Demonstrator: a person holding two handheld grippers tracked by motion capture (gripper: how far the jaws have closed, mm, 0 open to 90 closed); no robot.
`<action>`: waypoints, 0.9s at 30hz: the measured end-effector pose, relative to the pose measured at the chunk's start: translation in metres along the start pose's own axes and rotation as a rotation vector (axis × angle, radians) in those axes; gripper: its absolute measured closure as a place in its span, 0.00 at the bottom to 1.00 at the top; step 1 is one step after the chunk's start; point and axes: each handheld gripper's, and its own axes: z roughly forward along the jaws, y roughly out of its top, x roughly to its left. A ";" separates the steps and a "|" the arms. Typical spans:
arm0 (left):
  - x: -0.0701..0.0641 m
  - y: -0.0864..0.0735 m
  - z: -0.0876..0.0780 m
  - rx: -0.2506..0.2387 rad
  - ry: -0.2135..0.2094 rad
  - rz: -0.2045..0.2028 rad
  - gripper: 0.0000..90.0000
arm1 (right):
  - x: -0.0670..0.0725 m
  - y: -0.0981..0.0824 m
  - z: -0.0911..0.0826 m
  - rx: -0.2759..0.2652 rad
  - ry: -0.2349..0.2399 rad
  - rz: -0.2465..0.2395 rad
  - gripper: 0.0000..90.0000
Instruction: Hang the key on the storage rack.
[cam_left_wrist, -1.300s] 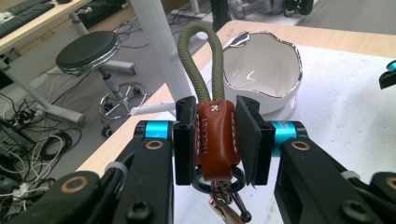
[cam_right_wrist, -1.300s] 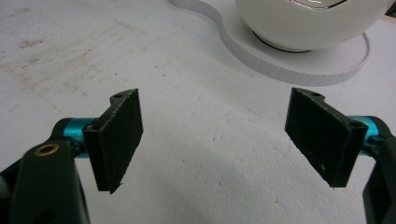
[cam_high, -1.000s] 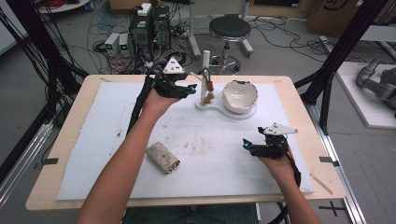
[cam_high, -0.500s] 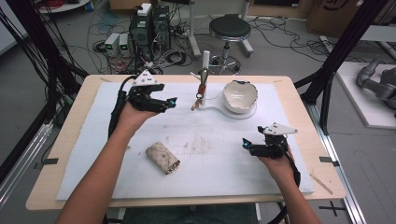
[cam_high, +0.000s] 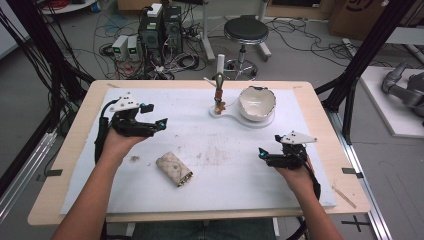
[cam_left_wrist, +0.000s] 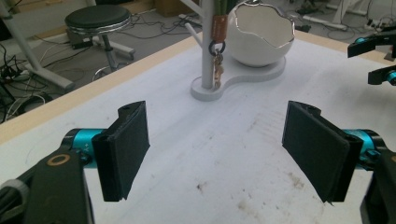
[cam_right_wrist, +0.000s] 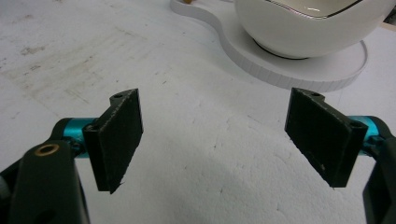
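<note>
The left gripper (cam_high: 159, 123), jaws wide and empty, has been withdrawn toward frame left from the key stand (cam_high: 219, 95), keys (cam_left_wrist: 217, 71) apparently left hung there; the right gripper (cam_high: 262, 154) is likewise open and empty.

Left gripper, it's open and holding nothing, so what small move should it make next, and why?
Probably swing the left gripper down toward the quilted pouch. Its jaws stand wide apart and empty, the pouch lies loose on the white mat just nearer the person, and the keys already hang on the stand.

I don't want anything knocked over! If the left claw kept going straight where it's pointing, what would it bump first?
Probably the white post with the keys hanging on it, straight ahead of the open left claw. The bowl sits just right of that line. Depth is hard to judge.
</note>
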 end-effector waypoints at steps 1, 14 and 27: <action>0.001 -0.003 -0.002 -0.003 0.005 -0.005 0.25 | 0.000 0.000 0.000 0.000 -0.001 -0.001 0.22; 0.003 -0.049 -0.016 0.056 -0.003 -0.009 0.23 | -0.001 0.000 0.002 0.006 -0.001 -0.005 0.22; 0.010 -0.065 -0.036 0.067 0.043 0.004 0.20 | -0.002 0.000 0.005 0.007 0.004 -0.008 0.22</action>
